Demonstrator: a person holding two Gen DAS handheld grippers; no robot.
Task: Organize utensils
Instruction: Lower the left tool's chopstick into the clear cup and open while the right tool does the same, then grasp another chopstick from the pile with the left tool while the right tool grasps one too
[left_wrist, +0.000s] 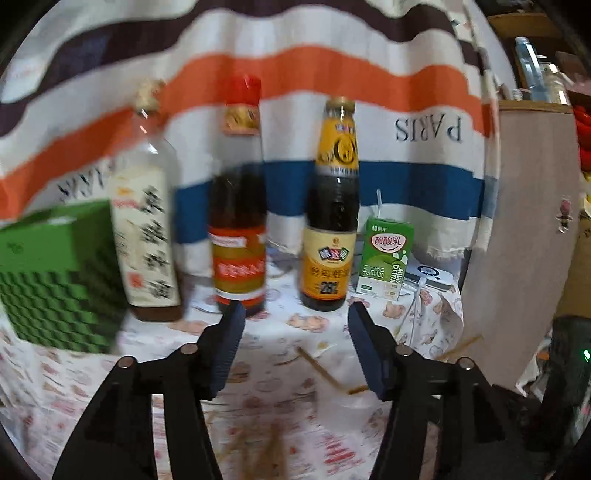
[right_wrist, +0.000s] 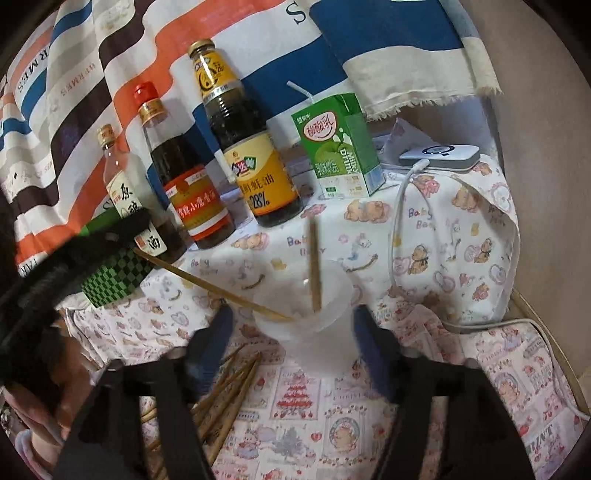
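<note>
Both claws stand apart and empty. The right claw (right_wrist: 291, 325) straddles a light plastic cup (right_wrist: 314, 314) holding two chopsticks (right_wrist: 314, 266); a nudge could tip it.

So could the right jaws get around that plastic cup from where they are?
Probably yes: the right gripper is open, and the plastic cup stands just ahead between its jaws, nothing blocking; two chopsticks poke upward.

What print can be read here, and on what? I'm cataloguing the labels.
"PARIS", upside down: striped cloth.
"HERMES": same cloth, left edge in the right wrist view.
"28%": yellow-labelled dark bottle.
"MILKY DRINK": green carton; its Chinese brand badge is legible too.
"Baby": bear-print tablecloth.
Chinese characters on the red-labelled bottle and the clear bottle: too blurred to quote.
</note>
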